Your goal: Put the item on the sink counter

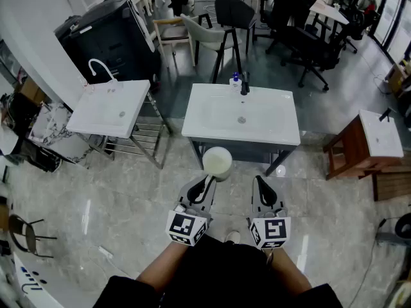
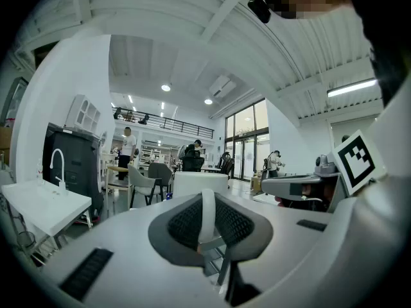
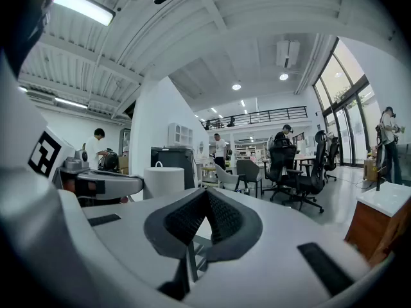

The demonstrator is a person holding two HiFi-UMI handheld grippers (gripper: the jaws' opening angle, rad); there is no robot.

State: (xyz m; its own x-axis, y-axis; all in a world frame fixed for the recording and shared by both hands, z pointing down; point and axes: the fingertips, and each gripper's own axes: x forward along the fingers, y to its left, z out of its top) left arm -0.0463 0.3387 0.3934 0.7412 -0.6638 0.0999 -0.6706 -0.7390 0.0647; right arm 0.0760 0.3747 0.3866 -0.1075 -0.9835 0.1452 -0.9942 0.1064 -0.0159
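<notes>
We're gripping white cup (image 1: 217, 162) in left gripper (image 1: 209, 179), fingers narrow on it; right gripper (image 1: 259, 182) hovering alongside, fingers touching, empty. Sink counter (image 1: 286, 132) ahead.

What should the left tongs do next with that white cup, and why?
Probably move forward and lift slightly. The left tongs pinch the white cup by its handle, and it hangs short of the sink counter, not yet over its top.

Right tool (image 3: 206, 195) closed; a white cup (image 3: 164, 181), seemingly, to its left.
</notes>
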